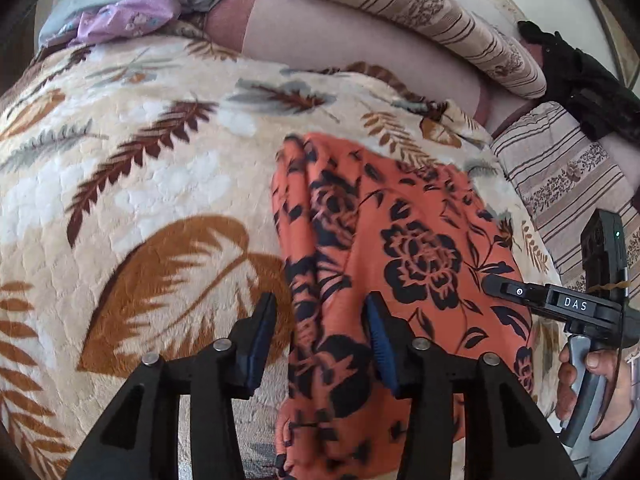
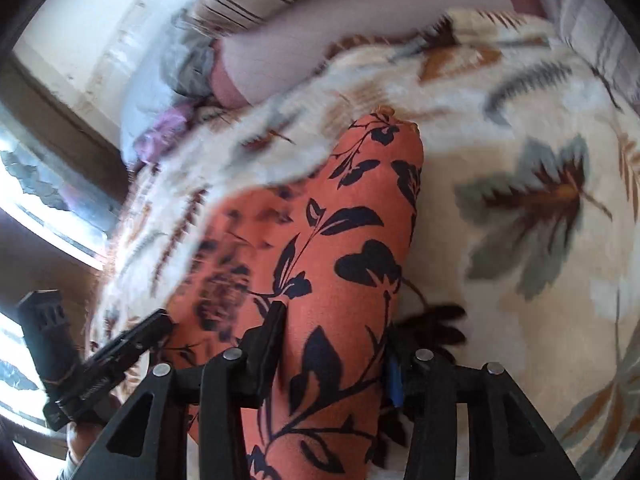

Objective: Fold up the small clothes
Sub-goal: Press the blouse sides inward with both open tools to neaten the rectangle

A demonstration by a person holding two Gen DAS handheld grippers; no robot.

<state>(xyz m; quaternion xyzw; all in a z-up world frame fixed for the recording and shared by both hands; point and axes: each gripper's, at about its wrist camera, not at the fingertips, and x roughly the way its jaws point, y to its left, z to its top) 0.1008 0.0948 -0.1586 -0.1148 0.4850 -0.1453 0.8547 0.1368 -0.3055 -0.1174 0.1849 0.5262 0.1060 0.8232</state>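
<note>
— How far along is the folding?

— Partway, I'd say. The orange garment (image 1: 384, 264) lies on the leaf blanket (image 1: 132, 184) as a long narrow strip, sides apparently folded in. It probably still wants folding end to end.

— And the grippers?

— The left gripper (image 1: 320, 336) hovers at the strip's near end, jaws half apart, the cloth's left edge between them, nothing pinched that I can see. The right gripper (image 2: 336, 344) straddles the strip, jaws about as wide as the cloth; whether they press it, I cannot tell.

— More clothes?

— A purple piece (image 1: 128, 20) far left.
</note>
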